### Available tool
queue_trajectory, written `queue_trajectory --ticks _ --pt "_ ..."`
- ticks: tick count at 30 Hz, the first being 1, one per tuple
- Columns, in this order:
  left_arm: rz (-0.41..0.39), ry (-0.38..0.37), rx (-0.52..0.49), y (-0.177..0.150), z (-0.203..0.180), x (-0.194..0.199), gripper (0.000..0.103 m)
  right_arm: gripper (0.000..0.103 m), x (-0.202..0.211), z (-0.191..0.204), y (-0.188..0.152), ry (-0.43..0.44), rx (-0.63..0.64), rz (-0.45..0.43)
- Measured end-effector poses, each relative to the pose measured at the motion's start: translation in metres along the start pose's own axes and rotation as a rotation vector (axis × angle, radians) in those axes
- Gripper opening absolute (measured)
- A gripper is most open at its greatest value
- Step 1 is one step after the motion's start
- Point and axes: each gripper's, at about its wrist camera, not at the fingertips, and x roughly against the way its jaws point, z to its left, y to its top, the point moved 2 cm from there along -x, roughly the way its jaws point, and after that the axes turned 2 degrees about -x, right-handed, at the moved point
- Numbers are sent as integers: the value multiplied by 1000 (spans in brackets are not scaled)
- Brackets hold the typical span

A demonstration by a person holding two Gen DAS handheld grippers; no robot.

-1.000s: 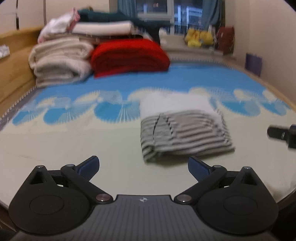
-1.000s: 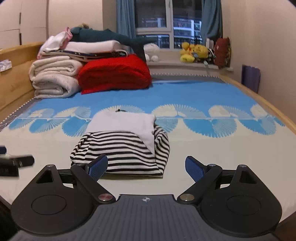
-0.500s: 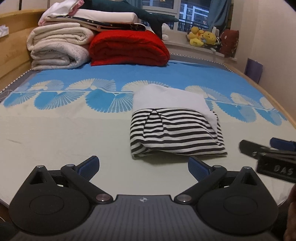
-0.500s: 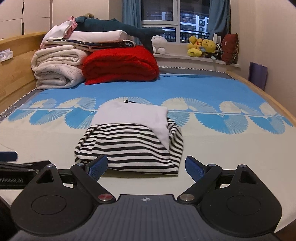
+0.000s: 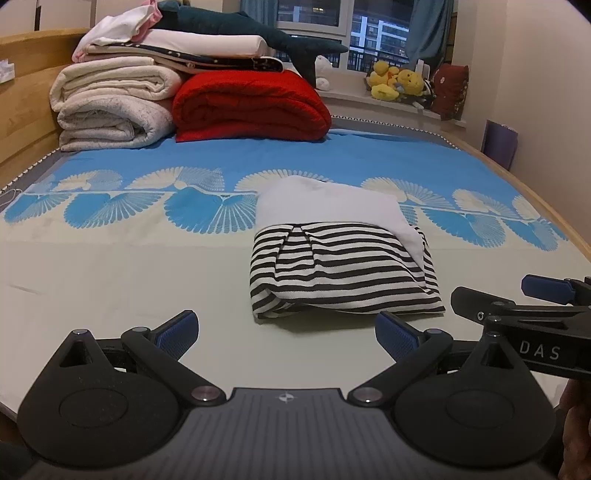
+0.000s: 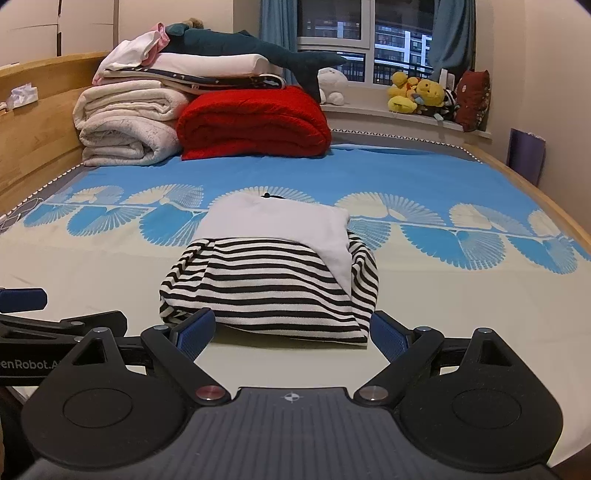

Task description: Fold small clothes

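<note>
A small garment (image 5: 340, 258), white on top and black-and-white striped below, lies folded in a compact bundle on the bed sheet (image 5: 110, 280). In the left wrist view my left gripper (image 5: 286, 334) stands open just short of the bundle's near left corner, nothing between its blue pads. The right gripper's side shows at the right edge (image 5: 524, 310). In the right wrist view the same garment (image 6: 273, 273) lies straight ahead, and my right gripper (image 6: 291, 332) is open with its fingertips flanking the bundle's near edge, not touching it. The left gripper (image 6: 44, 321) shows at the left.
Folded cream blankets (image 5: 110, 103), a red blanket (image 5: 251, 107) and a plush shark (image 5: 266, 33) are stacked at the bed's far end against a wooden headboard (image 5: 22, 92). Plush toys (image 5: 399, 83) sit on the windowsill. A wooden bed frame edge (image 5: 546, 206) runs along the right.
Both grippers have moved closer together and nearer the folded garment; each now shows larger in the other's view. The garment has stayed put. Both stay open.
</note>
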Motion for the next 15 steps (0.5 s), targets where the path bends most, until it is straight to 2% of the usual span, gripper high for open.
queue_trajectory --ticks 15 --pt "7 1 3 -1 3 -1 102 91 0 1 -1 4 -2 3"
